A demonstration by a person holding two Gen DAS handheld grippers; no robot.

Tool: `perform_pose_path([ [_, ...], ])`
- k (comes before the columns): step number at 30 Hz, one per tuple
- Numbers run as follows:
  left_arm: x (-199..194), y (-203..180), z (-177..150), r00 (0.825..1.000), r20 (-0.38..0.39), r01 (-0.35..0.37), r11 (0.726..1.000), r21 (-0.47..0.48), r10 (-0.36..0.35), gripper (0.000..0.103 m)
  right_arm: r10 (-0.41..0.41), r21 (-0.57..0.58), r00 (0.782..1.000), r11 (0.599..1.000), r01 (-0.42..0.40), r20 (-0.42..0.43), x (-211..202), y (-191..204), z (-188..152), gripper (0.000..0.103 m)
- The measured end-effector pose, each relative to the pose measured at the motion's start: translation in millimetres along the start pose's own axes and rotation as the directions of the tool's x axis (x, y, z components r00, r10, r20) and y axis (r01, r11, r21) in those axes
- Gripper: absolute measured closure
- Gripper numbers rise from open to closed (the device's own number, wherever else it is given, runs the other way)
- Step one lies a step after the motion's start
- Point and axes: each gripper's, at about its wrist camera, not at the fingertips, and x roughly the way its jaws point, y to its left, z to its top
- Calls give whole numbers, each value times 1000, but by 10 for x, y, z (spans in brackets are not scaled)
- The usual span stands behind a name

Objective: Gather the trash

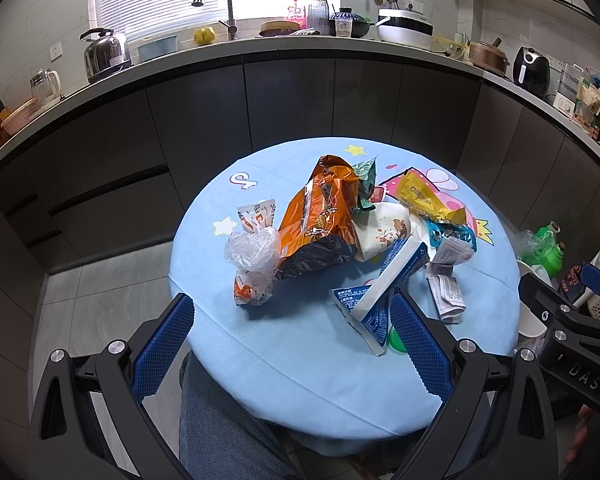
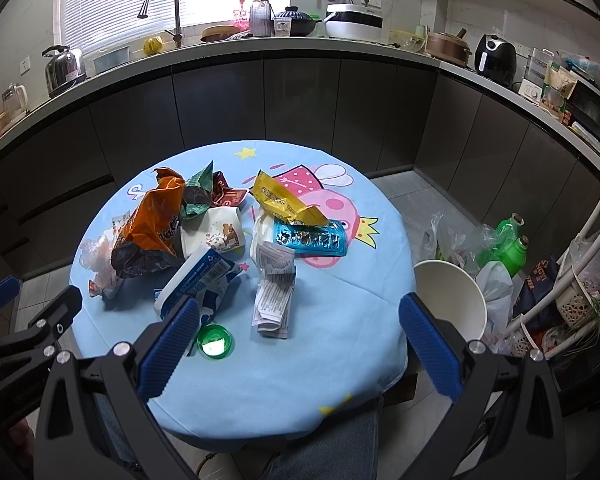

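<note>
Trash lies on a round table with a blue cloth [image 1: 300, 360] [image 2: 340, 320]: an orange snack bag [image 1: 320, 216] [image 2: 156, 216], a clear plastic bag [image 1: 252, 252], a paper cup [image 1: 380, 232] [image 2: 216, 232], a yellow wrapper [image 1: 428, 200] [image 2: 284, 200], a blue blister pack [image 2: 310, 238], a blue-white carton [image 1: 384, 292] [image 2: 196, 280], folded leaflets [image 1: 446, 280] [image 2: 274, 292] and a green cap [image 2: 215, 342]. My left gripper [image 1: 294, 340] is open and empty above the near table edge. My right gripper [image 2: 300, 344] is open and empty, near the leaflets.
A white bin [image 2: 452, 296] stands on the floor right of the table, with green bottles [image 2: 512, 244] and bags behind it. A wire rack [image 2: 580, 272] is at far right. Dark cabinets and a worktop [image 1: 300, 46] run behind the table. A person's legs are under the near edge.
</note>
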Motion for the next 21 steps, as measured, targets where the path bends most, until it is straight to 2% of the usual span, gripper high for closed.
perform_pose_path([
  [9, 101, 37, 4, 1000, -10, 18, 1000, -9, -18, 9, -5, -7, 1000, 1000, 5, -7, 82, -11, 15, 3],
  [12, 132, 87, 25, 999, -3, 42, 999, -26, -42, 9, 48, -11, 997, 999, -47, 53, 99, -90, 26, 3],
  [14, 184, 133, 39, 996, -15, 87, 995, -41, -87, 9, 75, -14, 993, 997, -74, 93, 161, -144, 18, 3],
  [15, 204, 139, 48, 993, -20, 115, 993, -42, -116, 9, 70, -19, 995, 997, -69, 74, 234, -160, 5, 3],
  [17, 234, 146, 58, 989, -20, 149, 988, -36, -150, 10, 115, -39, 993, 993, -115, 1, 444, -185, -34, 3],
  [19, 277, 140, 72, 984, -15, 175, 984, -16, -176, 11, 110, -34, 993, 993, -112, -50, 648, -179, -76, 4],
  [21, 358, 120, 92, 978, -35, 208, 978, -2, -208, 21, 131, -35, 987, 990, -135, -96, 870, -144, -119, 5],
])
